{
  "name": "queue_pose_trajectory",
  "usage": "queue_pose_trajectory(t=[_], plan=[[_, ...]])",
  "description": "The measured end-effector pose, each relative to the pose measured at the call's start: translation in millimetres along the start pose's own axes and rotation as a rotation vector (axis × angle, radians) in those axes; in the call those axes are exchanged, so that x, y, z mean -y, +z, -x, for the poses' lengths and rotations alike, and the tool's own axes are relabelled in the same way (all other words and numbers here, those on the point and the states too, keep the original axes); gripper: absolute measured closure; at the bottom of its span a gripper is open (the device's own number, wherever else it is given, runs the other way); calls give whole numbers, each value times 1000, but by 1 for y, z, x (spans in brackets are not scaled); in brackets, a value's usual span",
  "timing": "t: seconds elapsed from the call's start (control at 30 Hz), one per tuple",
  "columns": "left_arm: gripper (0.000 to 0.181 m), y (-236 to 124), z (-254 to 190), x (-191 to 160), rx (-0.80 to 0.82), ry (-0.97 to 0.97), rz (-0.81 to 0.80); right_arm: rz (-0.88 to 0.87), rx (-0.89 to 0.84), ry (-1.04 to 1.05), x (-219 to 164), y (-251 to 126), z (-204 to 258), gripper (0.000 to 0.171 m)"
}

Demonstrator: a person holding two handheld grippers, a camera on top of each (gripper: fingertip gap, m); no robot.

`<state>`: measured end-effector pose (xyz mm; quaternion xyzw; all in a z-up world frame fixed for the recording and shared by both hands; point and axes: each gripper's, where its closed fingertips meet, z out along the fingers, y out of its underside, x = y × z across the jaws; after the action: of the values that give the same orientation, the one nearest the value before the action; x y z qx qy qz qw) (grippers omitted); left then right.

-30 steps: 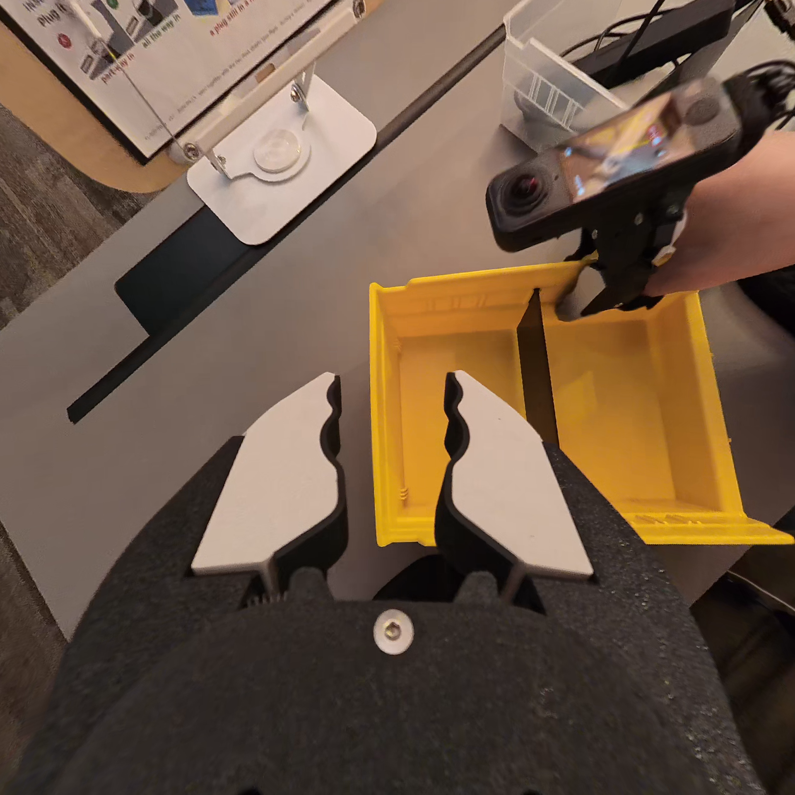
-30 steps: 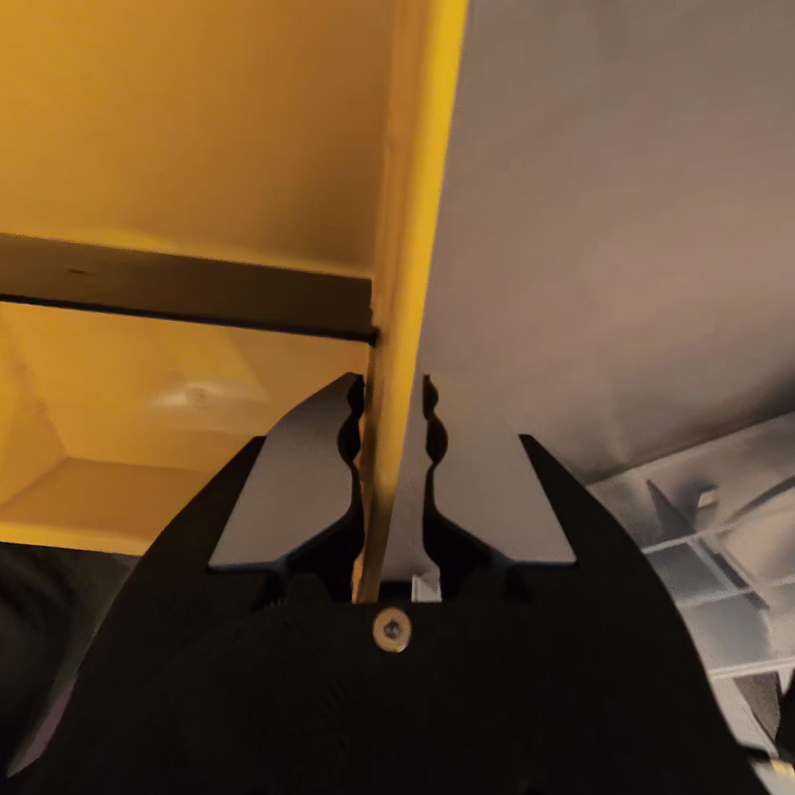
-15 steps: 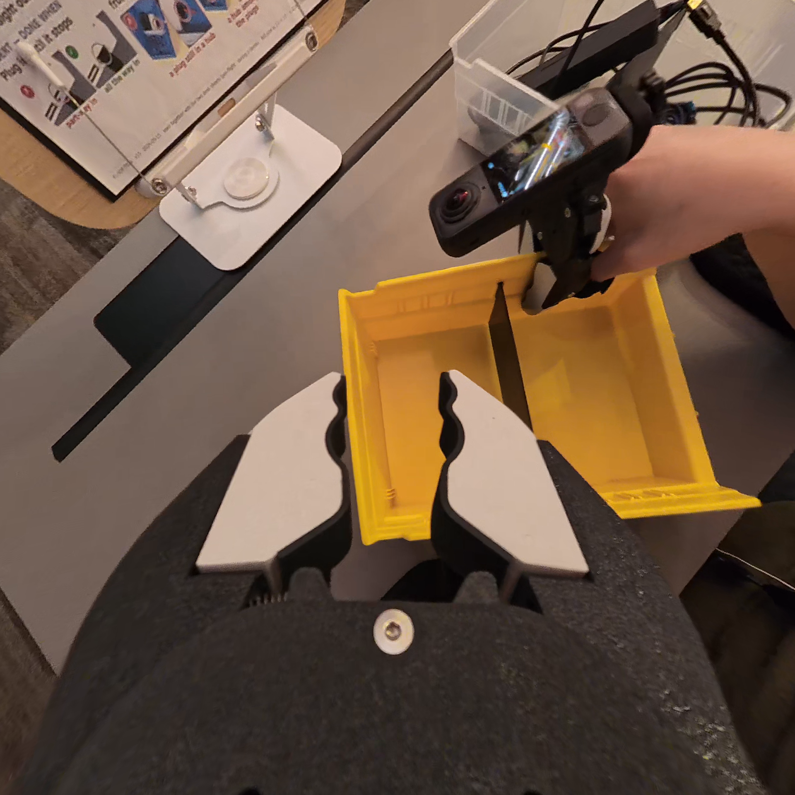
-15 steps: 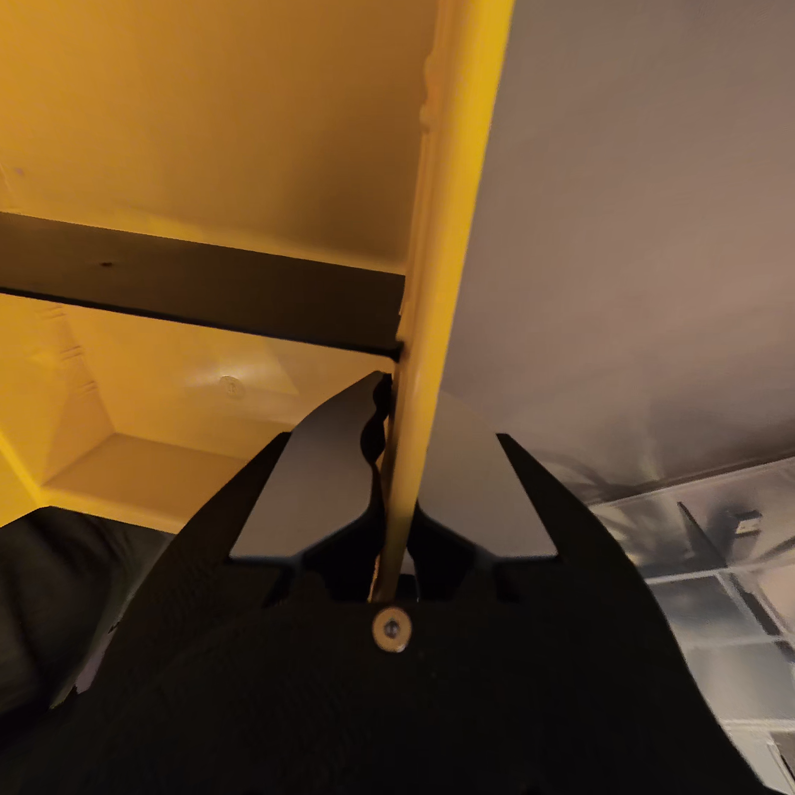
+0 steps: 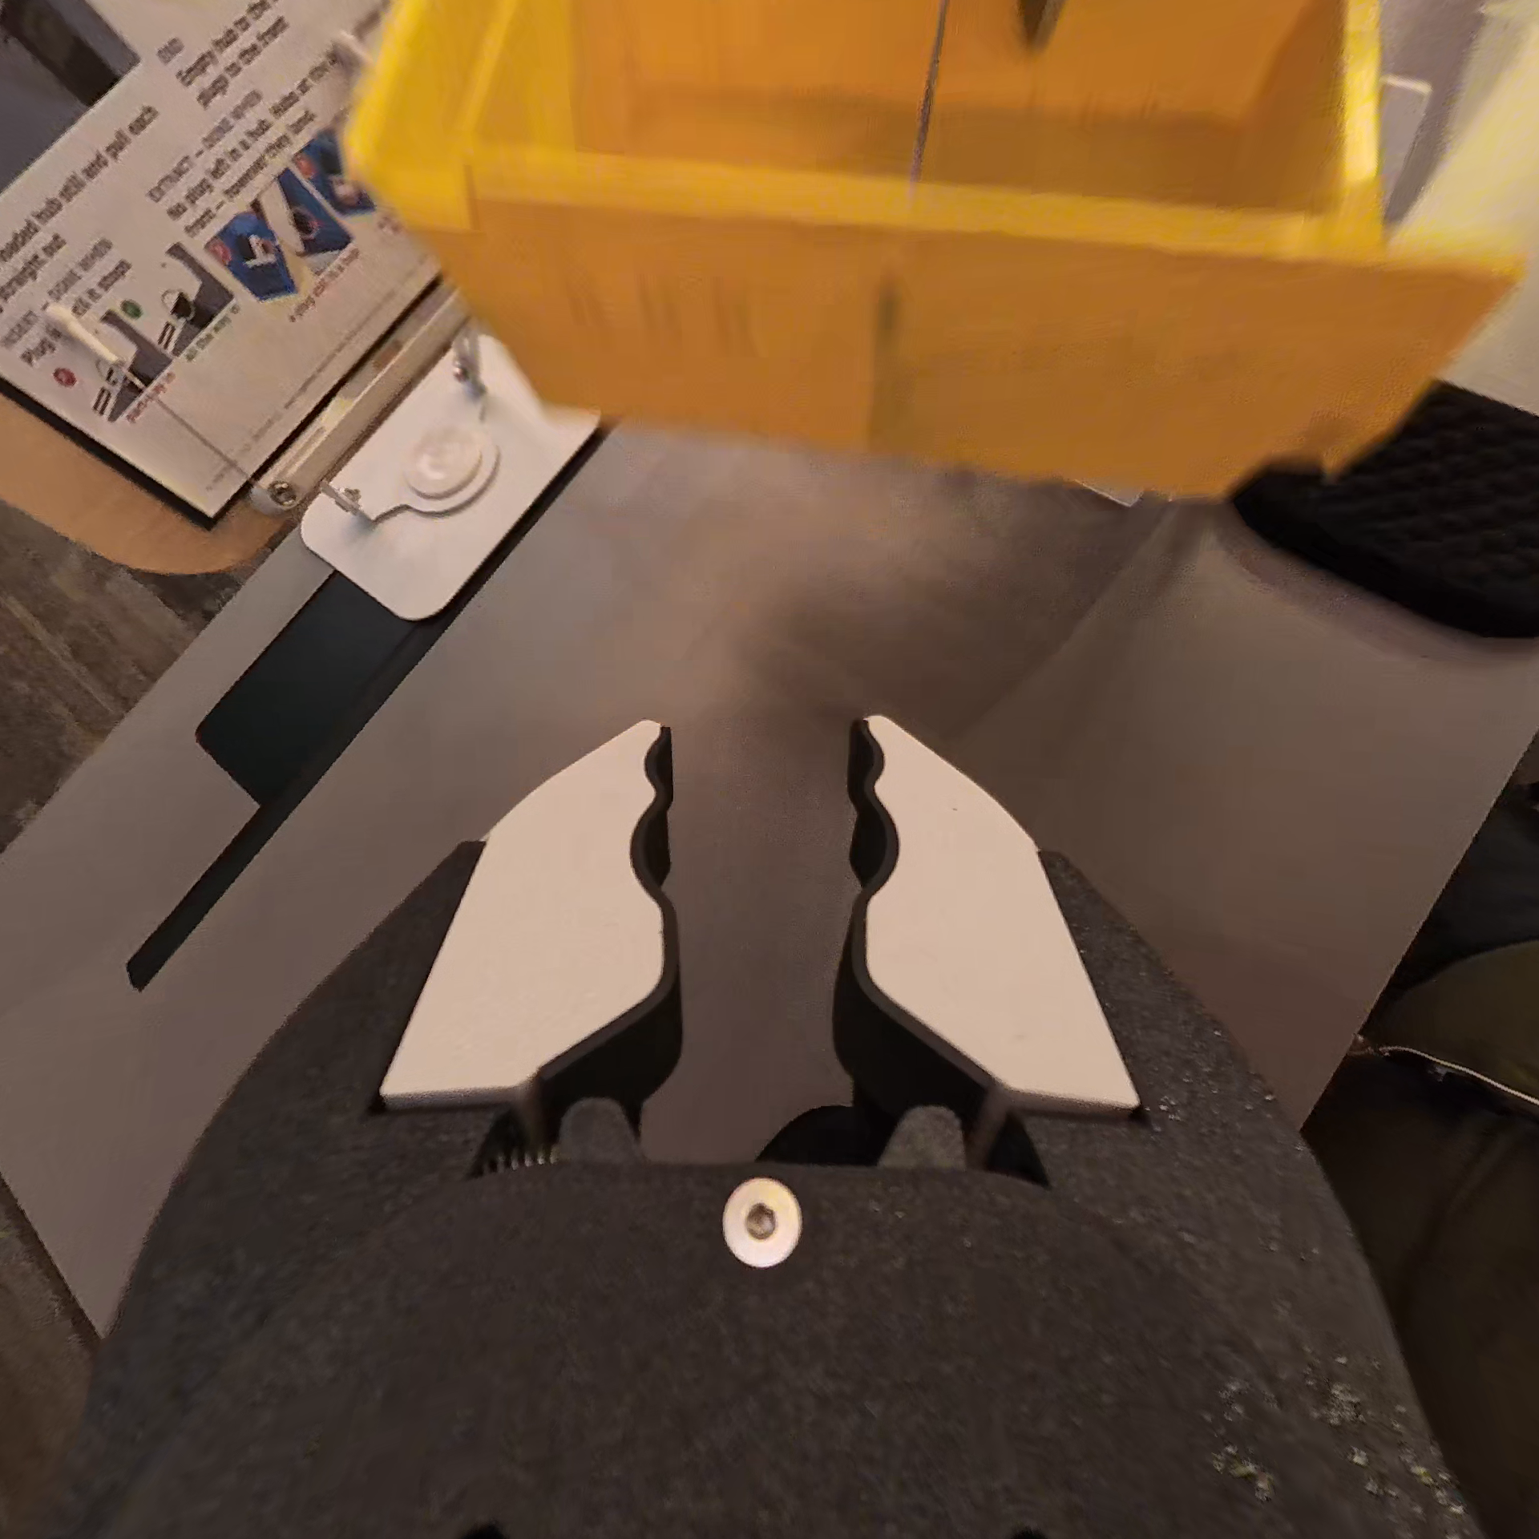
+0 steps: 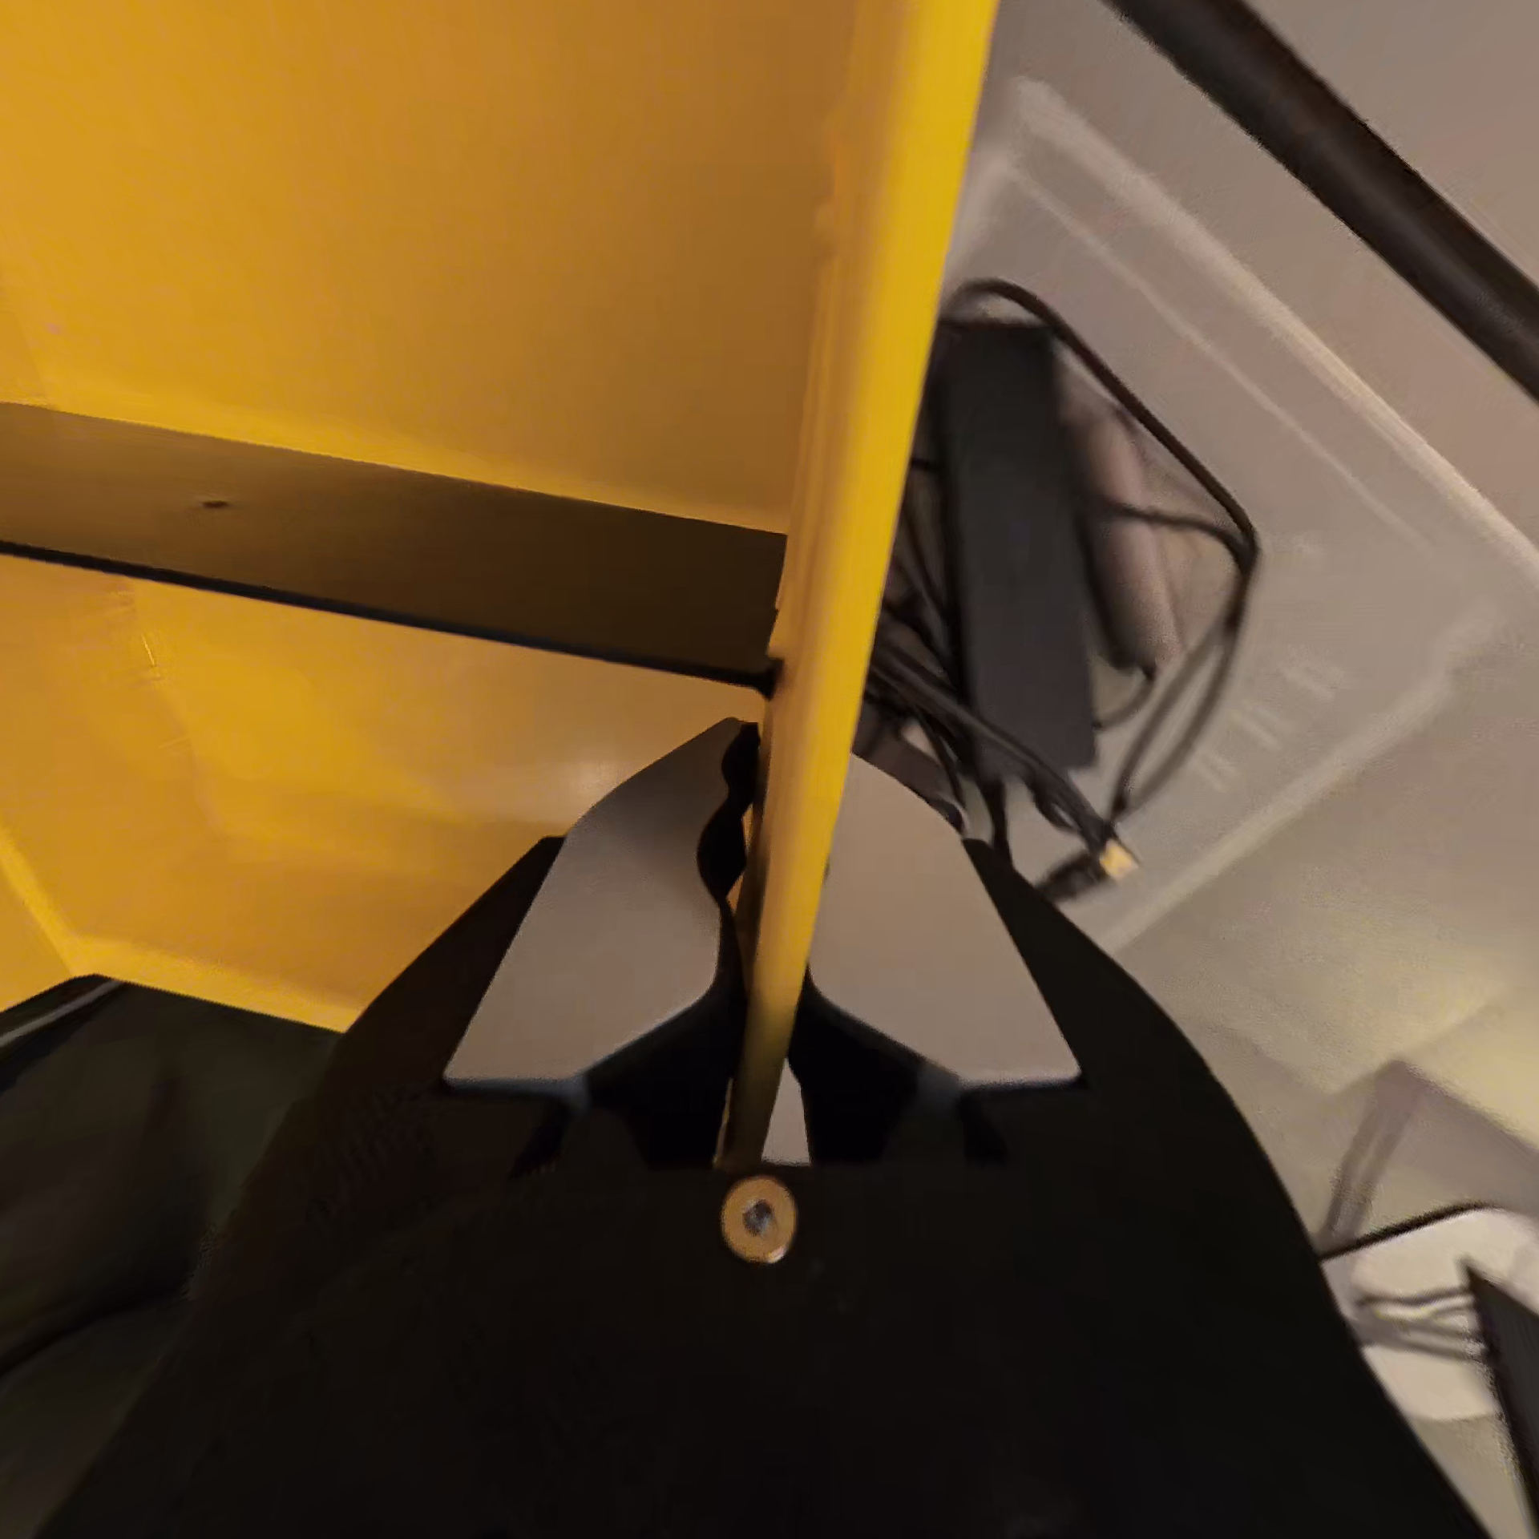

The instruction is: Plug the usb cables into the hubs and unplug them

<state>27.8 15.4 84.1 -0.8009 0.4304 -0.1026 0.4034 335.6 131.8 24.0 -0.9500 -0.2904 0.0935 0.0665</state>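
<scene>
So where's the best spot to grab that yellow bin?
By the thin wall of the bin, from above, one finger inside and one outside. That wall is a narrow upright edge that fits between the fingers, as the right claw shows, shut on it beside the black divider. The left claw is open and holds nothing.

Dim warm light, yellow bin (image 5: 916, 275) motion-blurred, perhaps moving, wide-angle edge distortion

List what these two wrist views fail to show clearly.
- Yellow bin, left wrist view: motion-blurred, top cut off by the frame; right gripper unseen.
- Right gripper, right wrist view: right fingertip hidden behind the bin wall.
- Hub and cables in the clear container: blurred, partly hidden by that wall; plugged or not, unclear.
</scene>
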Motion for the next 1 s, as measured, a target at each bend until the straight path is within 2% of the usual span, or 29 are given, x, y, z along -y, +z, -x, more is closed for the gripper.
queue_pose_trajectory(t=[0.1, 0.2, 0.27, 0.37, 0.53, 0.63, 0.83, 1.0], plan=[[141, 2, -12, 4, -29, 42, -1, -85, 27, 240, -42, -40, -67, 167], [141, 6, -23, 6, -51, 66, 11, -203, -41, 468, -90, -63, -138, 167], [141, 7, -28, 7, -58, 79, 14, -256, -98, 620, -126, -66, -179, 167], [141, 7, -35, 8, -70, 106, 17, -261, -99, 803, -178, -48, -217, 166], [141, 7, -39, 9, -76, 118, 13, -259, -35, 987, -240, -4, -247, 167], [141, 11, -37, 8, -72, 114, 26, -286, 56, 1041, -259, 17, -251, 167], [141, 19, -37, 4, -68, 114, 69, -335, 50, 1090, -289, 22, -269, 167], [141, 24, -40, 3, -75, 127, 86, -211, -26, 1108, -324, 33, -274, 167]])
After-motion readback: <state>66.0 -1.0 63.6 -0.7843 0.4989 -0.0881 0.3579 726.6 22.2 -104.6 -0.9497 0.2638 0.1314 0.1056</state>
